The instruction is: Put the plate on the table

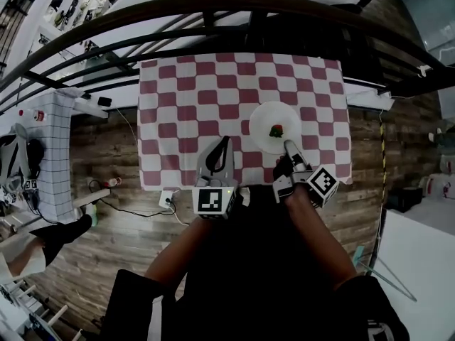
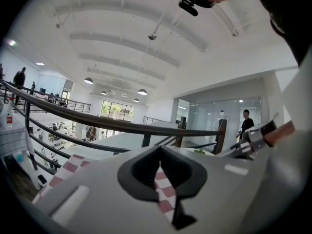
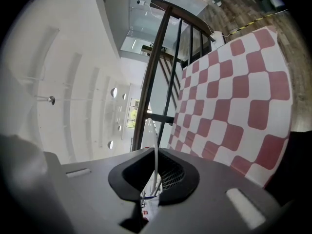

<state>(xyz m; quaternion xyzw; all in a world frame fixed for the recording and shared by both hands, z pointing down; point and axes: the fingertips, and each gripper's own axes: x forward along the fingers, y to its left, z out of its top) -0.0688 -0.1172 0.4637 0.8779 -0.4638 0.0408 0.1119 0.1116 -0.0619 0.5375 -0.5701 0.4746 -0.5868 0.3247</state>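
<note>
Over the red-and-white checked table (image 1: 185, 98), the head view shows the round white plate (image 1: 264, 118) carrying a small red-and-green morsel (image 1: 276, 130), its near rim at the right gripper (image 1: 290, 149). I cannot tell whether it rests on the cloth yet, and letting go is likely what remains. The left gripper (image 1: 223, 148) hovers beside it.

The left gripper view shows its jaws together on nothing.

Only the right gripper view shows the plate's thin rim pinched edge-on between nearly closed jaws.

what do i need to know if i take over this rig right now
Left gripper: shut, empty, over the near part of the table.
Right gripper: shut on the near rim of the plate.
Plate: over the checked cloth, right of centre, with a small red and green item on it.
Done: the plate is over the table; I cannot tell whether it rests on it yet.
Left: probably settle it flat, open the right gripper, pull back.
</note>
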